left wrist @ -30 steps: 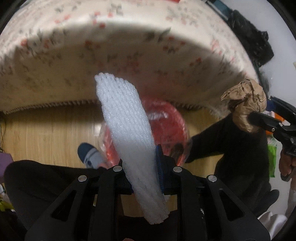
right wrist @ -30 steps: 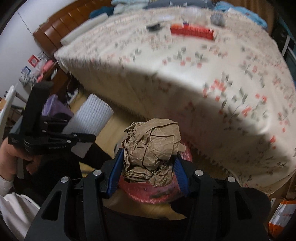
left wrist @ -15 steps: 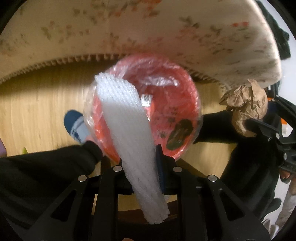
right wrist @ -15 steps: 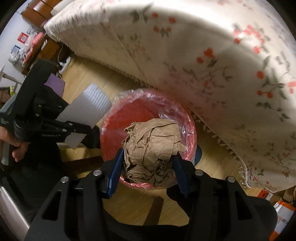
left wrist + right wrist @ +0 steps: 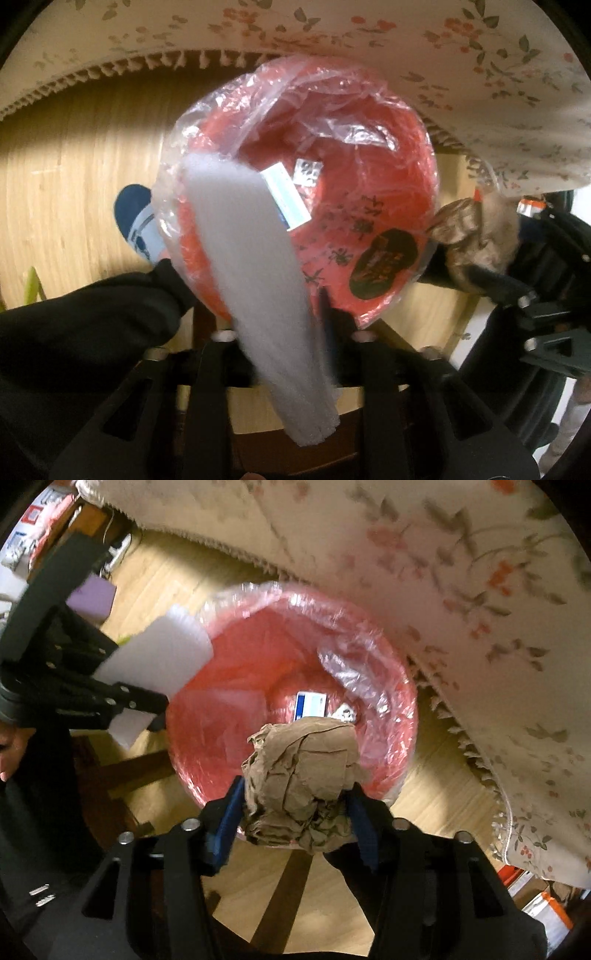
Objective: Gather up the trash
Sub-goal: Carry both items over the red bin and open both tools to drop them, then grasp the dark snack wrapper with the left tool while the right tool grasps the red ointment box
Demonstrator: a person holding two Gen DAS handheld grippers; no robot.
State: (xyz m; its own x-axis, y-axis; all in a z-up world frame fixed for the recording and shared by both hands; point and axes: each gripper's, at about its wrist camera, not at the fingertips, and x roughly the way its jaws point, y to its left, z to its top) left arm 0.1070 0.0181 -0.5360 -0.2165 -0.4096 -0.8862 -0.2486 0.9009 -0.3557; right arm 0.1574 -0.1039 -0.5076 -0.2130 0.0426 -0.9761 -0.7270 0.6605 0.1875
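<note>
A red bin [image 5: 424, 155] lined with a clear plastic bag stands on the floor right below both grippers. My left gripper [image 5: 277, 321] points down over the bin's left rim with its jaws opening. The white foam net sleeve [image 5: 255, 280] is still between them, blurred and loose. In the right wrist view the sleeve [image 5: 159, 657] reaches over the bin [image 5: 406, 701]. My right gripper [image 5: 295, 819] hangs over the near rim, its jaws beginning to open. Its blue pads still touch the crumpled brown paper ball [image 5: 303, 775]. A small blue-and-white box [image 5: 310, 705] lies in the bin.
A floral tablecloth [image 5: 480, 572] with a fringed edge hangs just beyond the bin. A person's socked foot [image 5: 136, 221] and a dark trouser leg [image 5: 74, 325] are left of the bin on the wooden floor [image 5: 74, 147]. A purple box [image 5: 92, 594] sits at the far left.
Both grippers have dropped and tipped downward, so the bin now fills both views. The left fingers have spread and the foam sleeve has gone blurry. The paper ball sits as before.
</note>
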